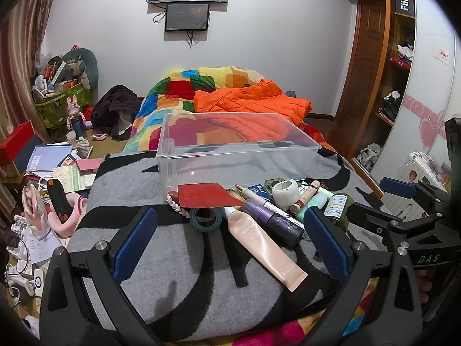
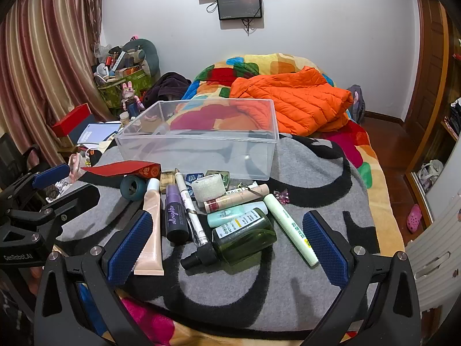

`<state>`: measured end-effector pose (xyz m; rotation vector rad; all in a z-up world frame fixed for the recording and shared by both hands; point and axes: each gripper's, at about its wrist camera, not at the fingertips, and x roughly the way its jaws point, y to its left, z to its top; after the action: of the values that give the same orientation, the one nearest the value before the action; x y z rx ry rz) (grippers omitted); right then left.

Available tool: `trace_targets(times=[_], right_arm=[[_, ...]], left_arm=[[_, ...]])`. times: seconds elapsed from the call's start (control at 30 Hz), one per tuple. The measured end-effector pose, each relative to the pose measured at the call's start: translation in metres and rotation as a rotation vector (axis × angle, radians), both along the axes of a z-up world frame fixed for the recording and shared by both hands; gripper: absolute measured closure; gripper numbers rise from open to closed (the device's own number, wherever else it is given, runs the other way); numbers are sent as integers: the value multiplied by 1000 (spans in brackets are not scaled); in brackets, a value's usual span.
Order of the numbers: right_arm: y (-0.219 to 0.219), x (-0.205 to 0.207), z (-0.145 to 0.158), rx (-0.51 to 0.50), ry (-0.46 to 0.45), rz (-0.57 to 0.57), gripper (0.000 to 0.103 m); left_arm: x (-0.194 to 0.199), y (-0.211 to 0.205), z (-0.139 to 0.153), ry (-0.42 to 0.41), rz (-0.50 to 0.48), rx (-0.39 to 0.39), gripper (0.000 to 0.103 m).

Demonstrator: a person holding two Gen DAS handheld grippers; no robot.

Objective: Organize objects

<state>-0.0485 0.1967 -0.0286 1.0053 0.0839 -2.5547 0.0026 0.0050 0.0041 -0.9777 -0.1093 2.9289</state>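
A clear plastic box [image 1: 230, 150] [image 2: 201, 147] stands empty on the grey and black blanket [image 1: 173, 259]. In front of it lies a pile of small items: a peach tube [image 1: 265, 248] [image 2: 151, 227], a purple spray bottle [image 1: 276, 225] [image 2: 175, 216], a red envelope [image 1: 207, 196] [image 2: 124, 168], a teal tape roll [image 1: 206, 219] [image 2: 133, 187], a white bandage roll [image 1: 286, 191] [image 2: 208, 189], a green bottle [image 2: 242, 233] and a pale green tube [image 2: 291, 225]. My left gripper [image 1: 230, 239] is open over the peach tube. My right gripper [image 2: 227, 242] is open around the green bottle area.
An orange jacket [image 1: 253, 101] [image 2: 296, 98] and a colourful quilt [image 1: 178, 92] lie behind the box. Books, a red box [image 1: 15, 141] and clutter fill the floor at left. A wardrobe [image 1: 397, 57] stands at right. The blanket's front edge is just below the grippers.
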Motion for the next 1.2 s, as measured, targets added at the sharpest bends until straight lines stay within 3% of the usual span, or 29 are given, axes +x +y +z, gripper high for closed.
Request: trace_targets(times=[0.87, 1.2], right_arm=[[0, 1, 0, 0, 3, -2, 0], [21, -4, -3, 29, 34, -24, 0]], left_arm=[[1, 2, -1, 4, -2, 17, 0], [-11, -1, -4, -17, -13, 34, 0]])
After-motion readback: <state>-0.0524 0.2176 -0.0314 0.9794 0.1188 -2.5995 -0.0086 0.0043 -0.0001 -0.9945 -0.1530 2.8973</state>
